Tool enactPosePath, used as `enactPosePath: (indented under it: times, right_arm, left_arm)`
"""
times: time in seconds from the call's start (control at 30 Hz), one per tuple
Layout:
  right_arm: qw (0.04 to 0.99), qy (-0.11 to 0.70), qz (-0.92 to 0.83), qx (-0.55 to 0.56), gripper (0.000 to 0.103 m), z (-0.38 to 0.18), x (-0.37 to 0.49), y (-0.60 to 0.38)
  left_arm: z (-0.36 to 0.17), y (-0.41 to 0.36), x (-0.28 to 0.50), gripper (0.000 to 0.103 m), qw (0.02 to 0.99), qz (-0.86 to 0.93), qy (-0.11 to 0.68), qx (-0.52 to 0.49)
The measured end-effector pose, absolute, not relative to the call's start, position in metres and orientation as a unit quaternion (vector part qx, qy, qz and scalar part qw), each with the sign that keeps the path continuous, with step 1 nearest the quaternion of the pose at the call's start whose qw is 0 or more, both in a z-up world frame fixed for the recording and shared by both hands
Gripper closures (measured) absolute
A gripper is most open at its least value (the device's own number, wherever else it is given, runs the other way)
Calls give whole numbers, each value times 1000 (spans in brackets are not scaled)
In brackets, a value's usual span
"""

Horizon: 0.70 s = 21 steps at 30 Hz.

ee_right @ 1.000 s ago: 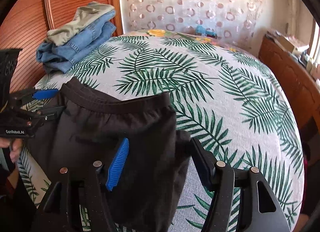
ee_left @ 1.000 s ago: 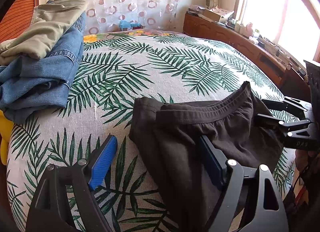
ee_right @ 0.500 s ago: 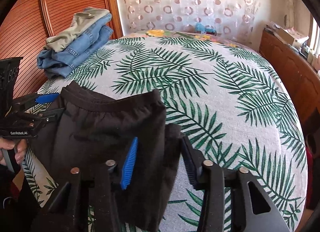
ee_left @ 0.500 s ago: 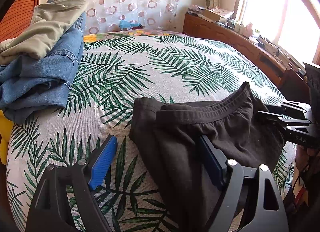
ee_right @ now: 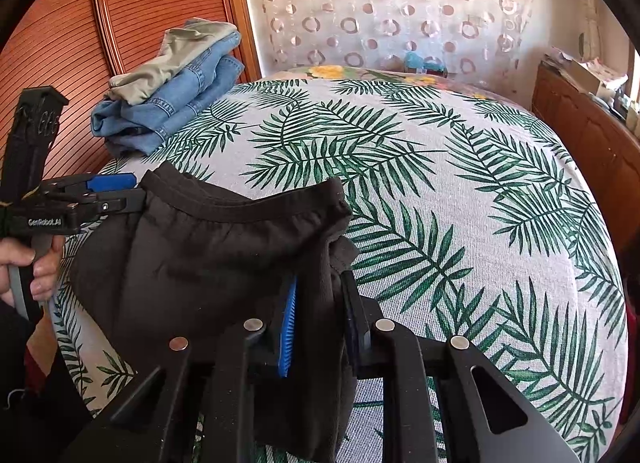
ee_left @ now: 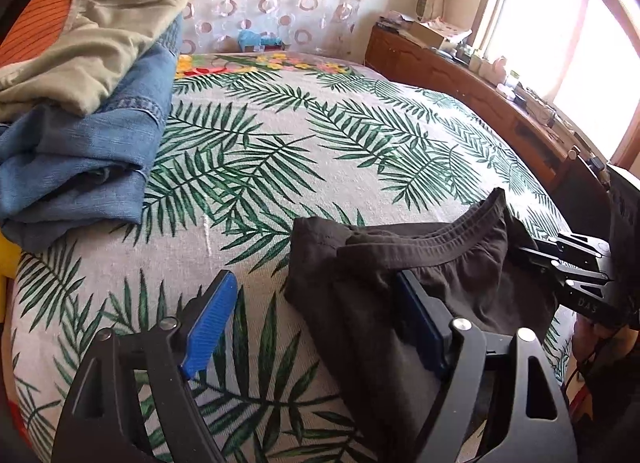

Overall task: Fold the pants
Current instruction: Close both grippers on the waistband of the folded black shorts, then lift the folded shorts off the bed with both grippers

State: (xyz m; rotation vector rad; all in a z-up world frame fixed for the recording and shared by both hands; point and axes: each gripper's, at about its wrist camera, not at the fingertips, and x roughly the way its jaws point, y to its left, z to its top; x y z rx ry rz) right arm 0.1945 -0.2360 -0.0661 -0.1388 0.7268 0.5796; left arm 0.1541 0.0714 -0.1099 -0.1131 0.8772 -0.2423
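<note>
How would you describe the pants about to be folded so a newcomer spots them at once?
Start at the bed with the palm-leaf cover. At its near edge lie the dark pants, waistband facing the far wall. Unlike the blue jeans and the olive garment stacked by the wooden headboard, they are near-black and lie between both grippers.

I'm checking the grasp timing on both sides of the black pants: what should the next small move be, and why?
Probably close the left gripper on the black pants. The right gripper has just been closing and already pinches its edge, while the left jaws stand wide with only one pad against the cloth.
</note>
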Motion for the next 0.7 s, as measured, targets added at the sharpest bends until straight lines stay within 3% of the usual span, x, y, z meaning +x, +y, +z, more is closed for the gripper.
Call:
enactPosePath:
  times: [0.13, 0.2, 0.4, 0.7]
  right_arm:
    - [891, 351, 282, -64, 85, -66, 194, -237]
    - [889, 353, 285, -60, 87, -66, 194, -236]
    - [886, 357, 292, -49, 90, -65, 194, -237]
    - [893, 332, 302, -40, 93, -52, 181, -239]
  left_arm:
    - [-111, 67, 154, 37, 899, -128, 417, -46]
    - [-111, 64, 152, 57, 898, -140, 414, -44]
    - [-107, 57, 144, 88, 901, -154, 404, -42]
    - [-68, 46, 112, 92, 929, -152, 337, -22]
